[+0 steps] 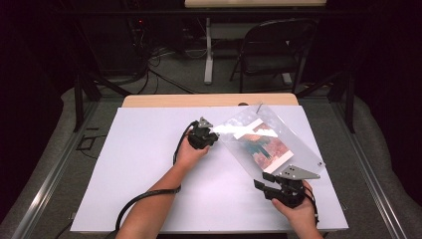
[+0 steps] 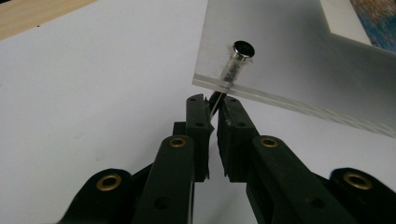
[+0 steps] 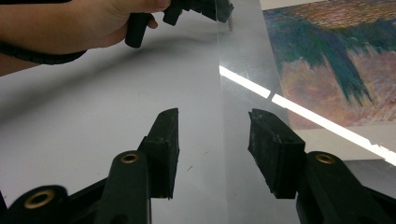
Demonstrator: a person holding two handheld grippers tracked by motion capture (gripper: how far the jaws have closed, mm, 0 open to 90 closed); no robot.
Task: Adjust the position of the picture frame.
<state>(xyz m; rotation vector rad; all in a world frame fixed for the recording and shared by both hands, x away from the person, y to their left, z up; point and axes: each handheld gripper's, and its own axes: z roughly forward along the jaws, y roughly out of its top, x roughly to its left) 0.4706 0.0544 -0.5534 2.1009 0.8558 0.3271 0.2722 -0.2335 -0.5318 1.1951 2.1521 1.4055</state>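
Note:
A clear acrylic picture frame (image 1: 298,147) lies on the white board, with a colourful print (image 1: 263,144) inside it. My left gripper (image 1: 214,133) is at its left corner. In the left gripper view it (image 2: 212,105) is shut on the thin dark pin (image 2: 215,99) below a metal standoff (image 2: 236,63) that passes through the acrylic corner (image 2: 289,70), which sits clear of the board. My right gripper (image 1: 263,182) is at the frame's near corner. Its jaws (image 3: 212,135) stand open astride the acrylic edge (image 3: 226,93), and the pads do not touch it. The print (image 3: 327,60) is to their right.
The white board (image 1: 149,164) covers a wooden table whose back edge (image 1: 199,100) shows. A folding chair (image 1: 271,50) and a table leg (image 1: 208,50) stand beyond, with cables on the floor. A black cable (image 1: 134,201) trails along the left forearm.

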